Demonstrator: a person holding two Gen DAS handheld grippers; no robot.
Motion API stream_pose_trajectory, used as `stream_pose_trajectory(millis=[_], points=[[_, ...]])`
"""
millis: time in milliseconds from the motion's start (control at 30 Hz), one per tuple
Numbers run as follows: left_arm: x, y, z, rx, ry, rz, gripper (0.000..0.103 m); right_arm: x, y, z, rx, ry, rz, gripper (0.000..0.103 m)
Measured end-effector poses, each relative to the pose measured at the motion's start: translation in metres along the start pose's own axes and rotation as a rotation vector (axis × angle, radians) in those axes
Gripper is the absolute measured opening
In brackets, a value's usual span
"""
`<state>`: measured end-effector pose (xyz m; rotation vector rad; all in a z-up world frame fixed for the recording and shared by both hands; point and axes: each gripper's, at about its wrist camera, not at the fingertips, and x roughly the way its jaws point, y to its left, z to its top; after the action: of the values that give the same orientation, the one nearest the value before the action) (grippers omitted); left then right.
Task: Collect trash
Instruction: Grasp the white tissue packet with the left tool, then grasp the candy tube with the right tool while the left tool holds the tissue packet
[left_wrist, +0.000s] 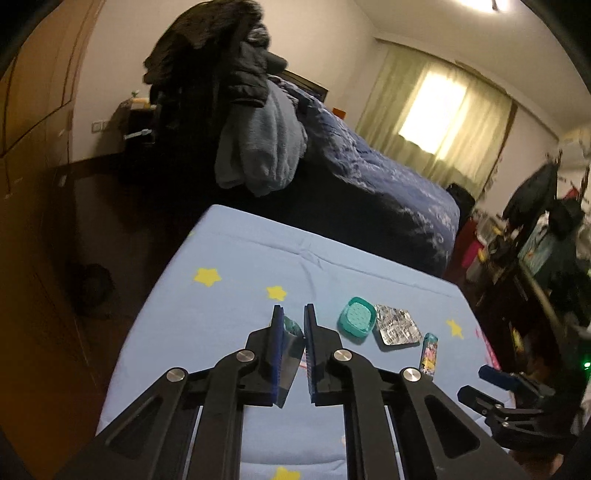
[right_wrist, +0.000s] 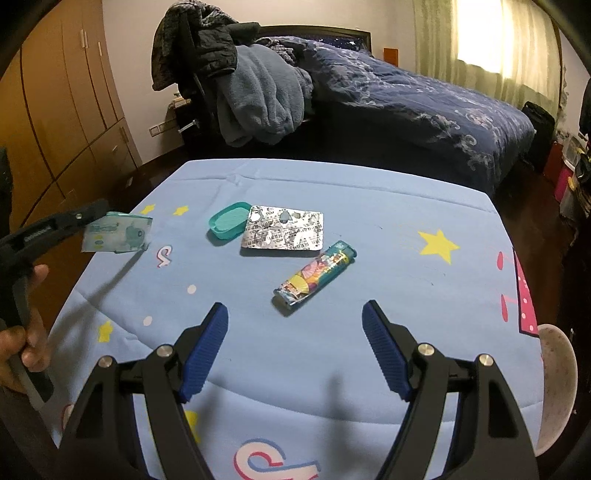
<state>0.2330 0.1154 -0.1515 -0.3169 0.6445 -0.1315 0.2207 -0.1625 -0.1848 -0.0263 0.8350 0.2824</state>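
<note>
Our left tongs (right_wrist: 98, 210) pinch the thin wrapper (right_wrist: 118, 234) by its edge above the blue surface (right_wrist: 369, 206), it seems light and floppy, while our right tongs (right_wrist: 295, 317) stand spread near the hard, slippery lighter (right_wrist: 316, 275), best gripped across its middle.

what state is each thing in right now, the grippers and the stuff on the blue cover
left gripper: shut on the wrapper, off the cover
wrapper: pinched, lifted
right gripper: open, holding nothing
teal lid: lying rim up, silver pack overlaps its edge
blister pack: flat, several pockets burst
lighter: lying on its side
</note>
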Motion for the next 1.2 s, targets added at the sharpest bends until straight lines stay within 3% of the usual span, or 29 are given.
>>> stream_pose_trajectory(millis=[233, 567, 800, 933, 1067, 1200], points=[[-0.018, 0.010, 0.000, -0.028, -0.047, -0.041, 0.009, 0.015, 0.001, 0.001, 0.002, 0.017, -0.024, 0.076], [-0.025, -0.018, -0.002, 0.047, -0.077, -0.067, 0.009, 0.056, 0.004, 0.008, 0.032, 0.085, -0.071, 0.076], [-0.020, -0.033, -0.001, 0.073, -0.076, -0.100, 0.009, 0.068, 0.000, 0.013, 0.067, 0.078, -0.099, 0.073], [-0.017, -0.042, -0.002, 0.089, -0.074, -0.104, 0.009, 0.071, 0.000, 0.017, 0.058, 0.071, -0.128, 0.058], [-0.016, -0.048, -0.003, 0.098, -0.072, -0.099, 0.009, 0.070, -0.004, 0.018, 0.051, 0.064, -0.126, 0.033], [-0.018, -0.054, -0.004, 0.106, -0.071, -0.086, 0.009, 0.064, -0.009, 0.013, 0.060, 0.062, -0.105, 0.027]])
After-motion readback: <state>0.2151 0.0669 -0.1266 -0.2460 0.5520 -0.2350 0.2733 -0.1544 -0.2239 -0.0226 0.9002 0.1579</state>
